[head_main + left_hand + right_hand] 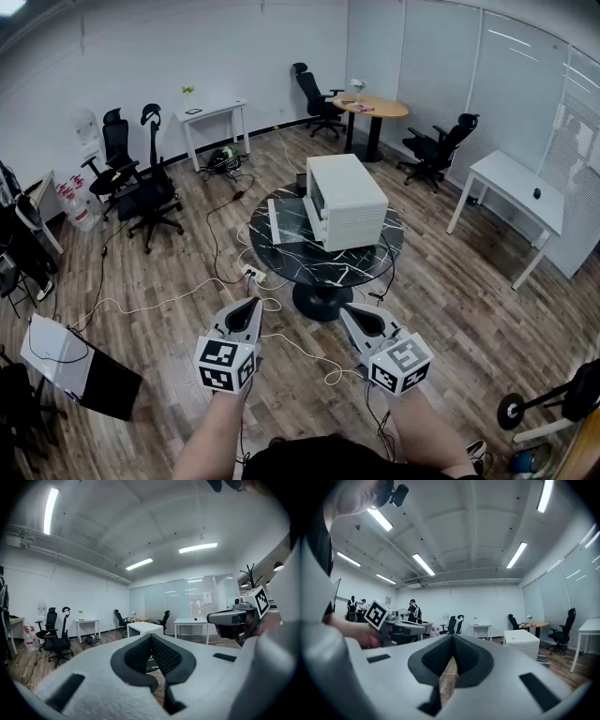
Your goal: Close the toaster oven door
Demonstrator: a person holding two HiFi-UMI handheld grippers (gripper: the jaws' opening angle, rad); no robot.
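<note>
Though well apart from both grippers, up at 12 o'clock in the head view, shows plainly as a white toaster oven [347,200], sitting toward 1 o'clock on a round black marble table [314,267]; faces about 9 o'clock, with long axis running roughly 11 to 5 o'clock; has its door [275,221] dropped flat, reaching toward 9 o'clock, outer edge near the table rim there; leaves bare marble from 5 round to 7 o'clock. Beyond the rim, open wood floor [450,309] from 3 to 6 o'clock; cables [223,162] strewn from 11 round to 7 o'clock, with a power strip [248,273] just off the rim at 8 o'clock; black office chairs [141,187] out at 10 o'clock; a white desk [511,183] at 3 o'clock. Down at 6 o'clock, left gripper [249,305] and right gripper [351,309], side by side, aimed toward the table; both with jaws pressed fully together, gripping nothing.
</note>
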